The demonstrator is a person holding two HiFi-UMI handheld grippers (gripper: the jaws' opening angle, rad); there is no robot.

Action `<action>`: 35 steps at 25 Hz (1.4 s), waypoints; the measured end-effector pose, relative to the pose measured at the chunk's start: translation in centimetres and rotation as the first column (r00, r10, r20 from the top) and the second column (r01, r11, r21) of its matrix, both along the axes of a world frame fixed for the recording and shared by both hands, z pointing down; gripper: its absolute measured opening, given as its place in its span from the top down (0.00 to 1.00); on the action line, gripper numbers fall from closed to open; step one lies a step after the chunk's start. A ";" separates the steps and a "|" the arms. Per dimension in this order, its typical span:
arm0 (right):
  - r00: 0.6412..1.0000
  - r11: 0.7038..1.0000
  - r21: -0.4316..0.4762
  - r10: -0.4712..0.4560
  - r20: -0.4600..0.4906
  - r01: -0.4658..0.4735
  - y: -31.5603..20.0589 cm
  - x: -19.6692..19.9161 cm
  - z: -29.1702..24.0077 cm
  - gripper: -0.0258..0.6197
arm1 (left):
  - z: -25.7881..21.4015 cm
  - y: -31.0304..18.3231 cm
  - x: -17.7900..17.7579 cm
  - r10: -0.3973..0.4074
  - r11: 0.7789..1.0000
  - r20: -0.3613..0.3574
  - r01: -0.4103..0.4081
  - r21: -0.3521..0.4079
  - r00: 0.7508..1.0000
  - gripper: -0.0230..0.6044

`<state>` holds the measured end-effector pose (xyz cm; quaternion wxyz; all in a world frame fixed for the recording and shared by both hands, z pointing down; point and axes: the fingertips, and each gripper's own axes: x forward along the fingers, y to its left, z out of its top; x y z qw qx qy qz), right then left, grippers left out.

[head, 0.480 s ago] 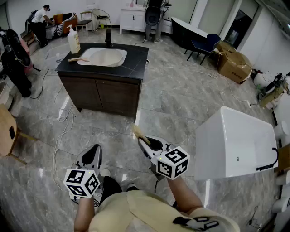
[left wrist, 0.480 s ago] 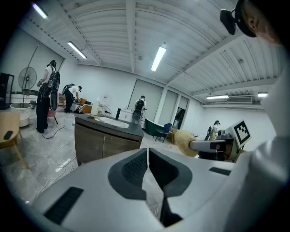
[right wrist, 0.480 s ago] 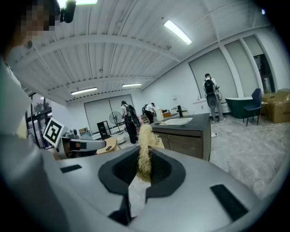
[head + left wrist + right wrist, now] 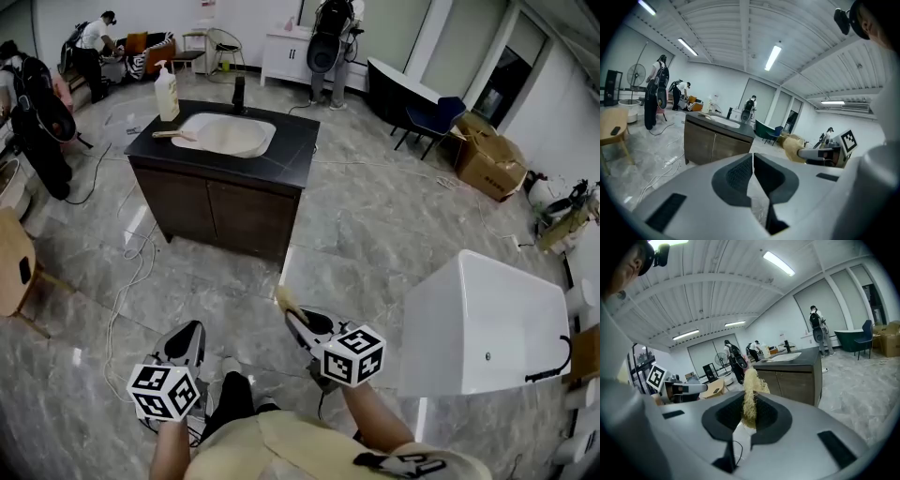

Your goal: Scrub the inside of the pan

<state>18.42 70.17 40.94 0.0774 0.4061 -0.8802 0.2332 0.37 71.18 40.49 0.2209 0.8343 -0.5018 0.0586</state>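
My right gripper is shut on a straw-coloured fibre scrubber, whose tuft sticks out past the jaws. My left gripper is shut with nothing between its pads. Both are held low before the person's body and point toward a dark sink cabinet some way ahead. On its black top lie a cream basin, a soap bottle and a wooden-handled brush. I cannot make out a pan in any view.
A white tub stands close on the right. Cables trail over the marble floor left of the cabinet, and a wooden table sits at the left edge. People stand at the back and left; cardboard boxes lie far right.
The cabinet sits slightly lower and nearer in the head view, so the person has stepped toward it. Both grippers keep their pose, and the scrubber stays in the right jaws.
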 end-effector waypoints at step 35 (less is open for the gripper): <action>0.993 1.000 0.024 0.018 -0.115 -0.015 -26.9 -5.6 -1.4 0.89 | -2.4 -26.8 -6.8 0.062 0.997 0.113 -0.068 0.048 0.992 0.93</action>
